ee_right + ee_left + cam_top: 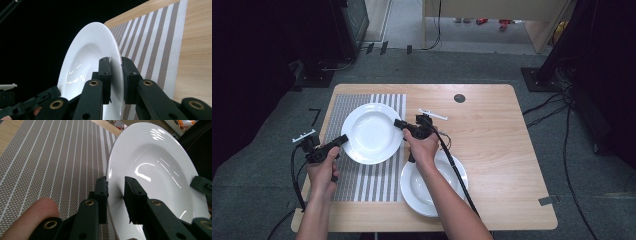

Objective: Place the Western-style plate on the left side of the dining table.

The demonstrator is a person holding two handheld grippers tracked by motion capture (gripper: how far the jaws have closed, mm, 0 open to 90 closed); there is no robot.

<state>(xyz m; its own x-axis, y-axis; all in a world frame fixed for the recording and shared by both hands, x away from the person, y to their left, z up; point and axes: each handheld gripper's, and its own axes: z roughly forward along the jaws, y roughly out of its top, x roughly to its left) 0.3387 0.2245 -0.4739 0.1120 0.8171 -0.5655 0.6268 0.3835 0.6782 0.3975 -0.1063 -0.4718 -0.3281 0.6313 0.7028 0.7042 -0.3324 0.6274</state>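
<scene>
A: Let's start at our left gripper (115, 185). We see its two black jaws pinched on the rim of the white plate (155, 170), one jaw under the rim and one on the inner face. So it is clenched, grasping the plate.

B: Agreed, and our right gripper (115, 65) does the same on the opposite rim. In the right gripper view we see the plate (87, 57) edge-on between the jaws, with the pads pressed against both faces.

A: From the high view we can place it all. Our left gripper (343, 140) takes the plate (371, 132) at its near left edge, our right gripper (399, 124) at its right edge.

B: And the plate sits over the striped placemat (343, 112), at the mat's far right part. Whether it rests on the mat or hangs just above it we cannot tell.

A: In the left gripper view we see the placemat (50, 165) running away to the left of the plate, and a fingertip (32, 212) at the bottom left.

B: Moving outward, we see a second white plate (422, 192) on the bare wooden table (502, 150), near the front edge, just right of the mat and partly under our right forearm.

A: The two plates lie close together, but we cannot tell if their rims touch.
</scene>
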